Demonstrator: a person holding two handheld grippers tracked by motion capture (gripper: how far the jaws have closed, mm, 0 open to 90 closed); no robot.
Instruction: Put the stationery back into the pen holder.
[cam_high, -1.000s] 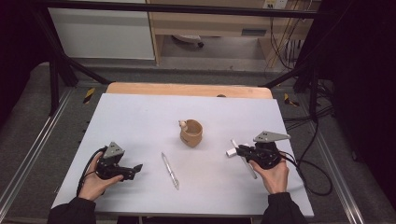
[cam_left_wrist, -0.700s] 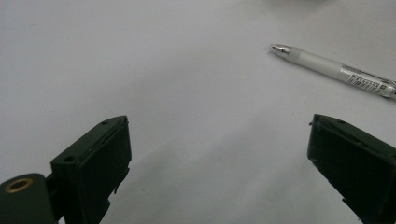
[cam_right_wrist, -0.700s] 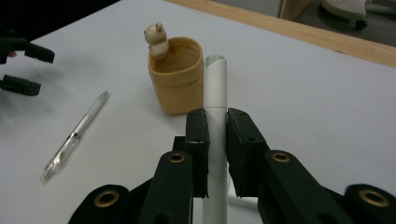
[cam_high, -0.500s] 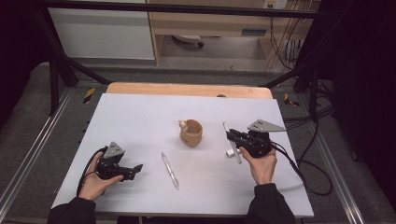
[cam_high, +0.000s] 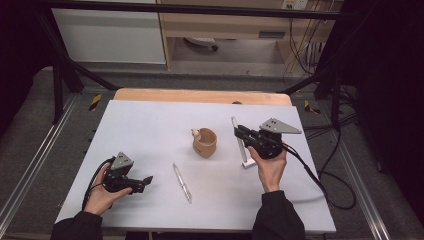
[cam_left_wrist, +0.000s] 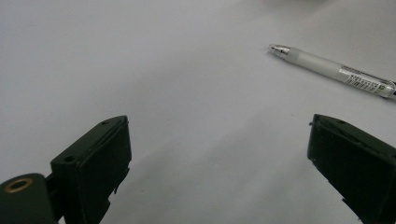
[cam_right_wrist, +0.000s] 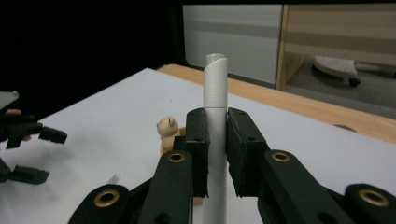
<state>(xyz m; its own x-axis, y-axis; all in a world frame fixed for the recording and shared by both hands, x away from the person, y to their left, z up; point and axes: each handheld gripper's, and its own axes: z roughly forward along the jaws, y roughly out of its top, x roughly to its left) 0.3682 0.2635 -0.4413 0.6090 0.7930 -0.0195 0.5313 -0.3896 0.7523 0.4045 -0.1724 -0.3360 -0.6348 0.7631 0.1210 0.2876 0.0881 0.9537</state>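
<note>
Right gripper view shows a white pen (cam_right_wrist: 216, 140) pinched upright between the right gripper (cam_right_wrist: 215, 154) pads beside the wooden cup (cam_high: 205, 142), so it should be tipped tip-down over the rim before release, while the left gripper (cam_left_wrist: 219, 168) is held spread, empty.

This looks like a lab set up for recording. A black metal frame (cam_high: 65, 75) stands around the white table (cam_high: 150, 130), behind and to both sides of the right gripper (cam_high: 239, 131). Loose black cables (cam_high: 325, 165) lie on the grey floor to the right of that gripper. Beyond the table's far edge, behind the gripper, stand a white cabinet (cam_high: 110, 35) and a light wooden shelf unit (cam_high: 235, 25). The surroundings are dark.
</note>
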